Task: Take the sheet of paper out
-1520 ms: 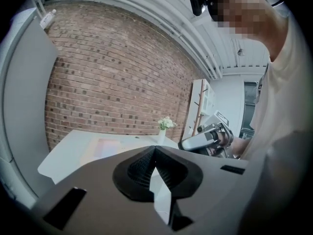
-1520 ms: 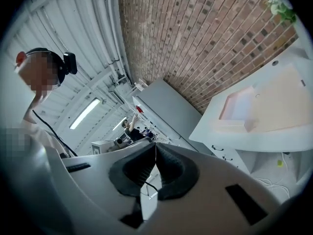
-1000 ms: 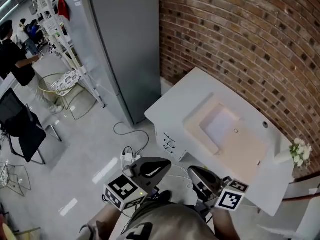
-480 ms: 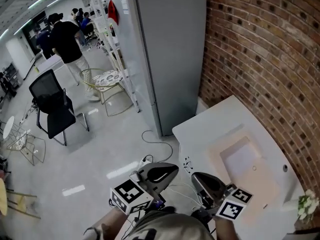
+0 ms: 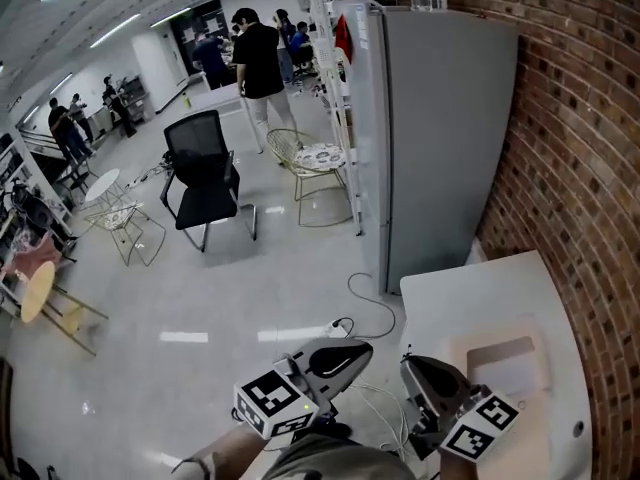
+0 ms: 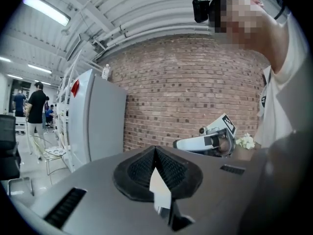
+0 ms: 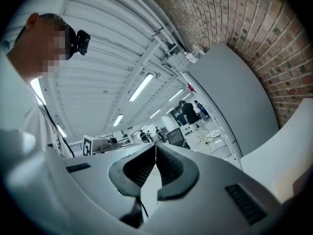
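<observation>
A white sheet of paper point(image 5: 518, 373) lies in a beige recessed tray point(image 5: 478, 356) on the white table point(image 5: 470, 293) at the lower right of the head view. My left gripper point(image 5: 368, 348) is held low in front of me, left of the table's corner, jaws shut and empty. My right gripper point(image 5: 406, 365) hovers over the table's near edge, short of the tray, also shut with nothing in it. In the left gripper view the left gripper point(image 6: 155, 150) points roughly level toward the brick wall, with the right gripper point(image 6: 205, 142) beyond it. The right gripper point(image 7: 156, 146) faces the open room.
A tall grey fridge point(image 5: 440, 138) stands against the brick wall point(image 5: 580, 148) just behind the table. Cables and a power strip point(image 5: 340, 326) lie on the floor. A black office chair point(image 5: 205, 173), wire chairs and several people are farther off in the room.
The head view has swung up from the table to the room, so the table and tray slid to the lower right. Both grippers rose and tilted toward level, still shut.
</observation>
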Demonstrator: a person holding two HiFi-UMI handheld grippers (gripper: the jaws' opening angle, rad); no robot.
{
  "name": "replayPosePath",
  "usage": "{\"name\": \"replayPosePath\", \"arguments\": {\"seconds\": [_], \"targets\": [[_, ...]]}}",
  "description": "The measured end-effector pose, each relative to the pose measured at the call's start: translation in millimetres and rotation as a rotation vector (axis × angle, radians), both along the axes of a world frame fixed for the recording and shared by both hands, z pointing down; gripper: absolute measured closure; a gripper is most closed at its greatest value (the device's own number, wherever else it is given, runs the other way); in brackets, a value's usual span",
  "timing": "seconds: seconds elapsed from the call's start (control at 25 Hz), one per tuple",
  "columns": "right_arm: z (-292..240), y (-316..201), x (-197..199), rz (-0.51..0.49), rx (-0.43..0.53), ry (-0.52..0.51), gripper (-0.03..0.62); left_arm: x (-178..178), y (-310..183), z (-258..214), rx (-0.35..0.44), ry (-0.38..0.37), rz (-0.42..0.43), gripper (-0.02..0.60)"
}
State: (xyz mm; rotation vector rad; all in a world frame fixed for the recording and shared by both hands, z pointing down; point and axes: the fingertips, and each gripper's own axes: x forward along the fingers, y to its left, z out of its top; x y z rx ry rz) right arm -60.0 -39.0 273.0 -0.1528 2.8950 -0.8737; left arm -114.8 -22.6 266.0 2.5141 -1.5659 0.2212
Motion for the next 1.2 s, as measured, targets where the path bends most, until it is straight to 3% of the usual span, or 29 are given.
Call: {"name": "replayPosePath", "arguments": {"seconds": [0.32,0.72,0.84,1.2], "targets": [[-11,11,17,-0.116,-0.026,-0.068,0.569,28,3,-12,-0.005,-0.068,-0.086,0.568],[3,25,12,-0.212,-0.03,-0.075,0.569,16,40,-5,-0.022,-0.078,-0.232,0.568],[10,26,20,-0.179,-0.032,-0.065,0.569,16,44,3,-0.018,-0.085,-0.211,0.568],[18,-4,48,0.029,-0.07,0.03,0.569,27,-5,1,-0.01,-0.023,-0.013,0.568]]}}
